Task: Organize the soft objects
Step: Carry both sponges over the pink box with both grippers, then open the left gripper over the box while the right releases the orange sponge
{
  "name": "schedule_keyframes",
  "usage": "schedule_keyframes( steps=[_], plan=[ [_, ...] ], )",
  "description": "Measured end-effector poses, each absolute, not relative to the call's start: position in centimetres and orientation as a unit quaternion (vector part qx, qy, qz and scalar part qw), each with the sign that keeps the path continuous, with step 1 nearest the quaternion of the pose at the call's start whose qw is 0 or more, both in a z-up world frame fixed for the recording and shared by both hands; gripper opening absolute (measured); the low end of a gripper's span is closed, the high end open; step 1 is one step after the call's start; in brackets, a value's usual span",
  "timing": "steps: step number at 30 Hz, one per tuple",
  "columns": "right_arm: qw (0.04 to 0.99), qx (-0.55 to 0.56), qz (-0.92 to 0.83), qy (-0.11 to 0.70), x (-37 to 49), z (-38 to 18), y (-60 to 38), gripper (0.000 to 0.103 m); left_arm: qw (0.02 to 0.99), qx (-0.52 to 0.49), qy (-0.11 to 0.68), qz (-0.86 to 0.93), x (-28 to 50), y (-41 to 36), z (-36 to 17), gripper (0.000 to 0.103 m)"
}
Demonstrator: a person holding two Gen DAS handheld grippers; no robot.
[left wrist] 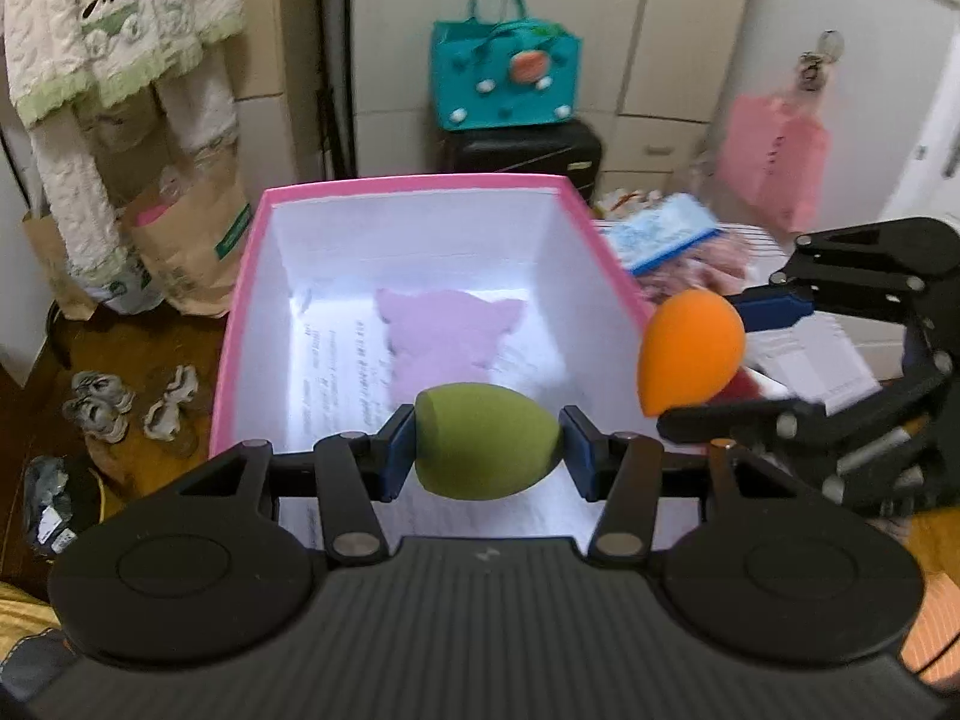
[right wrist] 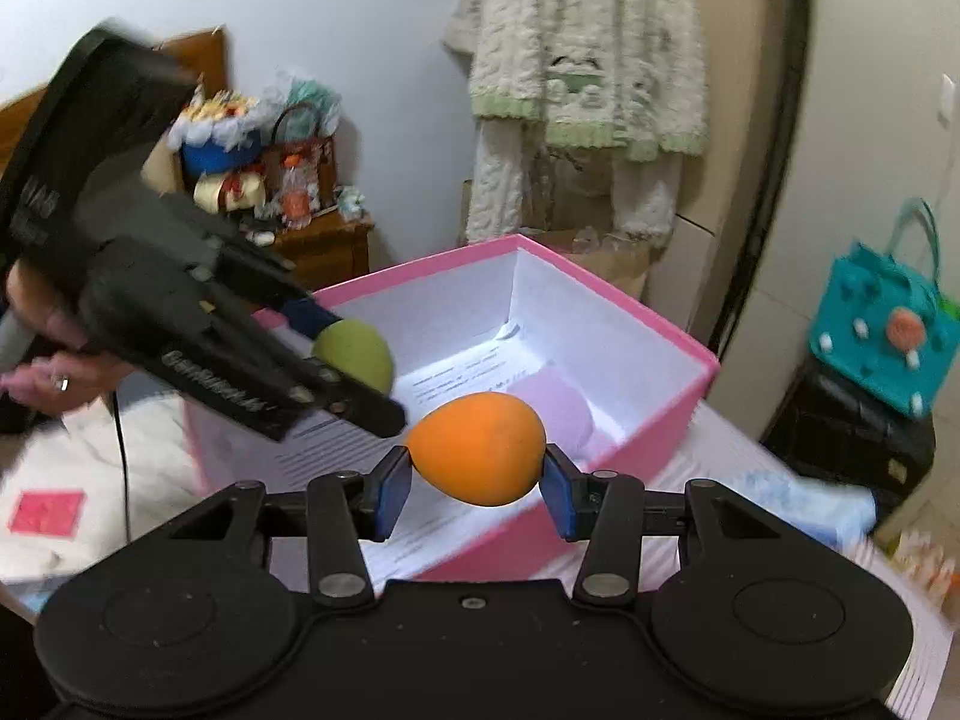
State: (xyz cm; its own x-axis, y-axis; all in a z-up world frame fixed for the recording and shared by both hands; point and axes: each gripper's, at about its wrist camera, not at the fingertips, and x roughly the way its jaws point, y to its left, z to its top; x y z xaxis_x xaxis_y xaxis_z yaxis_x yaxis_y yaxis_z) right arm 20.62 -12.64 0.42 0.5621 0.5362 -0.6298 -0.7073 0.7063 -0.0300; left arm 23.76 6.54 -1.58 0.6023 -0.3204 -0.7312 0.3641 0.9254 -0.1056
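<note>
L gripper (left wrist: 487,450) clamps the green sponge (left wrist: 486,449) over the pink box (left wrist: 240,300), near its front edge. R gripper (right wrist: 478,457) pinches the orange sponge (right wrist: 478,457) above the box's right wall. Lilac plush (left wrist: 447,333) lies inside. Teal bag (left wrist: 507,75) behind, clutter alongside.

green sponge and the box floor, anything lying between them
In the left wrist view, the green sponge hangs above the pink box; only a lilac pad lies on the papered floor.

Printed sheets (left wrist: 336,360) in the pink box (left wrist: 240,312) are illegible.
</note>
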Motion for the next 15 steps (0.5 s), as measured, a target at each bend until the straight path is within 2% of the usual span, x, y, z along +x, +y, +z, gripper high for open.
schedule_keyframes(
  steps=[8,11,15],
  plan=[
    [0.846,-0.258,0.345,0.314,27.7,-1.1,-8.3,0.052,0.879,0.042,0.445,-0.167,30.8,6.7,-3.4,0.051],
    [0.838,-0.266,0.338,0.334,30.6,-1.9,-7.6,0.053,0.881,0.058,0.444,-0.151,32.1,6.6,-4.3,0.051],
    [0.835,-0.283,0.321,0.346,32.3,-3.1,-7.2,0.059,0.892,0.068,0.424,-0.143,32.7,6.6,-4.3,0.055]
  ],
)
